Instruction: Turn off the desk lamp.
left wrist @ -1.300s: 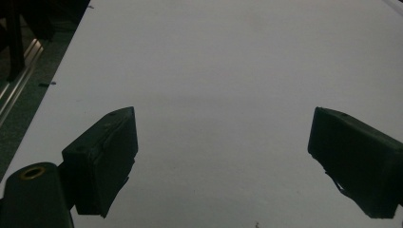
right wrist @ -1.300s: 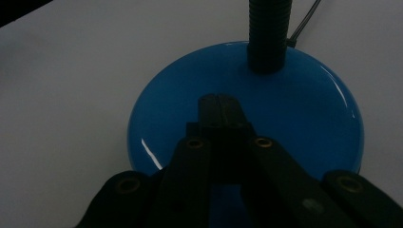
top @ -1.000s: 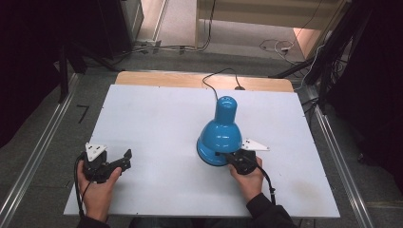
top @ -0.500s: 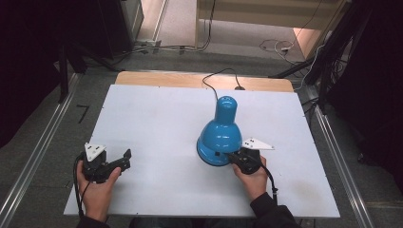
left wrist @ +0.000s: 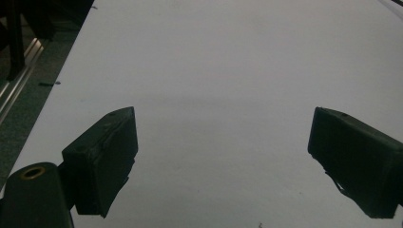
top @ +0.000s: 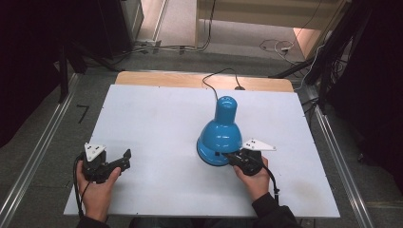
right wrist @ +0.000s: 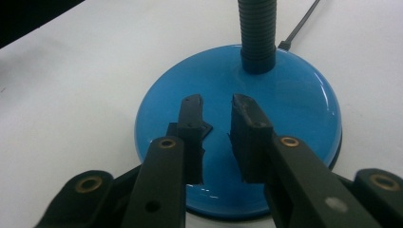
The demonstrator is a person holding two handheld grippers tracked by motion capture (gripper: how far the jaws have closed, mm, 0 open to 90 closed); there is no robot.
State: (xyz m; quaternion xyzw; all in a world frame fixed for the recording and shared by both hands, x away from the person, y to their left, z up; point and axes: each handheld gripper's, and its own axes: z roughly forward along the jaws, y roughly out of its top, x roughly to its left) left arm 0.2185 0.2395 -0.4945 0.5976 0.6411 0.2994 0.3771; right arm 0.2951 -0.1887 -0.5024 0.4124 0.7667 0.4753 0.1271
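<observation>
Grippers at the lamp base

My right gripper (right wrist: 216, 111) hovers over the blue lamp's base (right wrist: 294, 109), jaws narrowly apart around a small black switch. My left gripper (top: 114, 161) rests wide open on the white table (top: 157, 118), well apart.

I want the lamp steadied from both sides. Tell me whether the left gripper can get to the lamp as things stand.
Probably yes. The left gripper sits open near the table's front left corner, and only bare tabletop lies between it and the lamp. The right gripper is already over the lamp's base, on the far side from the left one.
</observation>
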